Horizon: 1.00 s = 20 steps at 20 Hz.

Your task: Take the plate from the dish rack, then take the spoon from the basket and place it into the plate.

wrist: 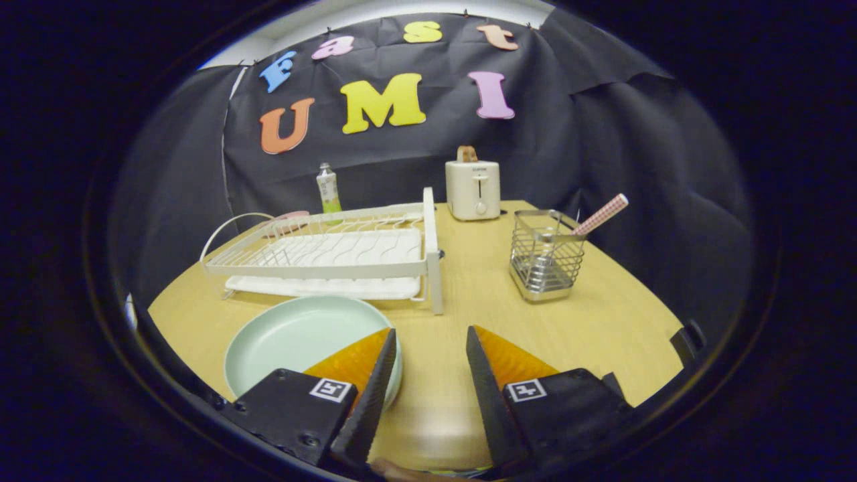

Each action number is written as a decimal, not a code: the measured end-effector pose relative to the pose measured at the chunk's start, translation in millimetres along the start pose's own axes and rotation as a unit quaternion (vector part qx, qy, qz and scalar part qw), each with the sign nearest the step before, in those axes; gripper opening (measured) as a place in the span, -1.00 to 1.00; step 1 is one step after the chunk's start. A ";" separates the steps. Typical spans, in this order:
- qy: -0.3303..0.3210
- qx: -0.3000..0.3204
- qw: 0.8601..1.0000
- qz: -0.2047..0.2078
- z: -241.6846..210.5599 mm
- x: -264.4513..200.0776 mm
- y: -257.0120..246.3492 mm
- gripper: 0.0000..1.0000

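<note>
In the basket [543, 258] beyond the released hand-held gripper [428, 341], the light, stiff spoon [600, 215] likely wants a grasp on its slim handle.

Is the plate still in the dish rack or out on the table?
Out: the plate lies flat on the table, before the dish rack.

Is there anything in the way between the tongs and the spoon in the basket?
Nothing visible blocks it. The tongs are open with only bare table ahead. The spoon leans out of the wire basket, beyond them and to the right. The plate lies by the left finger; the dish rack is off to the left.
</note>
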<state>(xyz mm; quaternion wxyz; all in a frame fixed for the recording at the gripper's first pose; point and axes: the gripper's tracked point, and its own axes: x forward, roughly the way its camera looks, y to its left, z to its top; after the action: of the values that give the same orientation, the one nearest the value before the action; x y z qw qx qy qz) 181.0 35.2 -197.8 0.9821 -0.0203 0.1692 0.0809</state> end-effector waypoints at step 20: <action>-0.097 0.007 0.994 -0.046 61.8 3.1 -135.7 1.00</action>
<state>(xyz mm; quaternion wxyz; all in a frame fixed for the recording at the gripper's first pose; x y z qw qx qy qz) 226.6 -93.9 -138.9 0.9967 -0.0134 0.0722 0.0356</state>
